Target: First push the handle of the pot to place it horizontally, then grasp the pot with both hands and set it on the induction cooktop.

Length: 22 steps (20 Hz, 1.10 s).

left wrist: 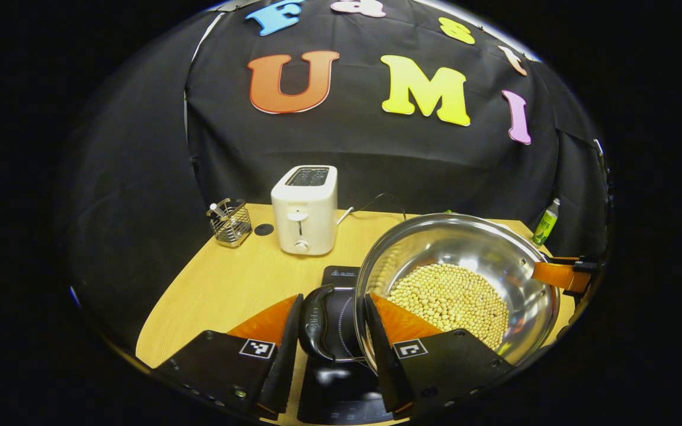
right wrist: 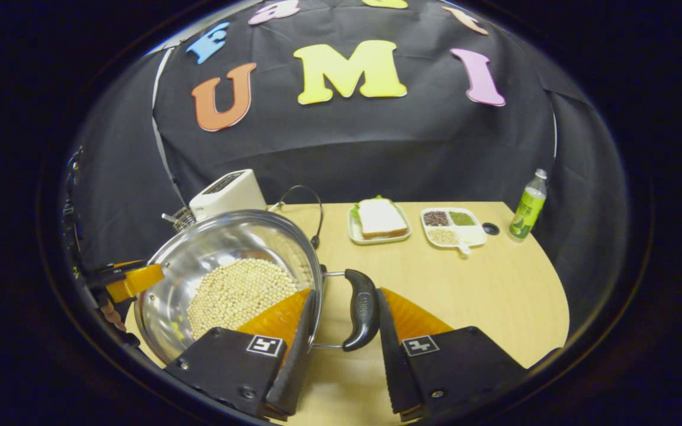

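Both views are evenly and fairly brightly lit from above, with the wooden table (right wrist: 471,296) clear and warm-toned and shadows soft and short. The steel pot (left wrist: 465,248) catches pale glare along its inner wall and rim. Fisheye distortion bows the table edge and darkens the margins. Focus is sharp at centre, softening slightly on the near fingers (left wrist: 282,355)

A white two-slot toaster (left wrist: 304,210) stands at the back of the light wooden table (left wrist: 222,284), a wire mesh utensil basket (left wrist: 230,223) left of it. A sandwich on a square plate (right wrist: 380,219), a white divided dish of grains (right wrist: 452,227) and a green plastic bottle (right wrist: 527,206) stand along the rear.
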{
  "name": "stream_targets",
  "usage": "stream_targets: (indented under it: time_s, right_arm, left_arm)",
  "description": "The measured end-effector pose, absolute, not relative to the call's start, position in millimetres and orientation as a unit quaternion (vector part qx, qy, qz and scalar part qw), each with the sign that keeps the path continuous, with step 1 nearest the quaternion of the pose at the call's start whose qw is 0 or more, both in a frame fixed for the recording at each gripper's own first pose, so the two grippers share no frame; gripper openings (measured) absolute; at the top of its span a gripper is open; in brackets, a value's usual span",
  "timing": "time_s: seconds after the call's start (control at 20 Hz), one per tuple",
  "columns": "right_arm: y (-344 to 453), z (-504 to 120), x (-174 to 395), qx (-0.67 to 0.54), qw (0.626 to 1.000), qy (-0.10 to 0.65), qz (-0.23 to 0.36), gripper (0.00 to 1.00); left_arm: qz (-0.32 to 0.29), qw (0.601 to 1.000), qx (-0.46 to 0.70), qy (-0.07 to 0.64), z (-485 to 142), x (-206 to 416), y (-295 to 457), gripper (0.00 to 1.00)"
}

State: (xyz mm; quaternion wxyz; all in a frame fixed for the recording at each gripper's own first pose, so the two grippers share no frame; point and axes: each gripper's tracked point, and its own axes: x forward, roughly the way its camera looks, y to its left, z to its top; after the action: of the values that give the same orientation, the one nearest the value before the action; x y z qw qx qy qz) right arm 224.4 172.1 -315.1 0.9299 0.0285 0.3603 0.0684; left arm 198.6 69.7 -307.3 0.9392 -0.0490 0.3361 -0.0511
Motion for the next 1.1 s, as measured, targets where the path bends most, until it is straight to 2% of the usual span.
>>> stream_targets:
  time_s: [0.6, 1.1]
  right_arm:
    - [200.0, -360.3, 240.5, 0.020, 0.926, 0.371, 0.073, 0.59]
    - [198.6, -365.1, 235.8, 0.049, 0.928, 0.363, 0.067, 0.60]
  left_arm:
    - [-0.042, 0.931, -0.039, 0.361, -351.2, 213.2, 90.4, 0.57]
    - [-0.048, 0.937, -0.035, 0.344, -350.7, 211.6, 90.2, 0.58]
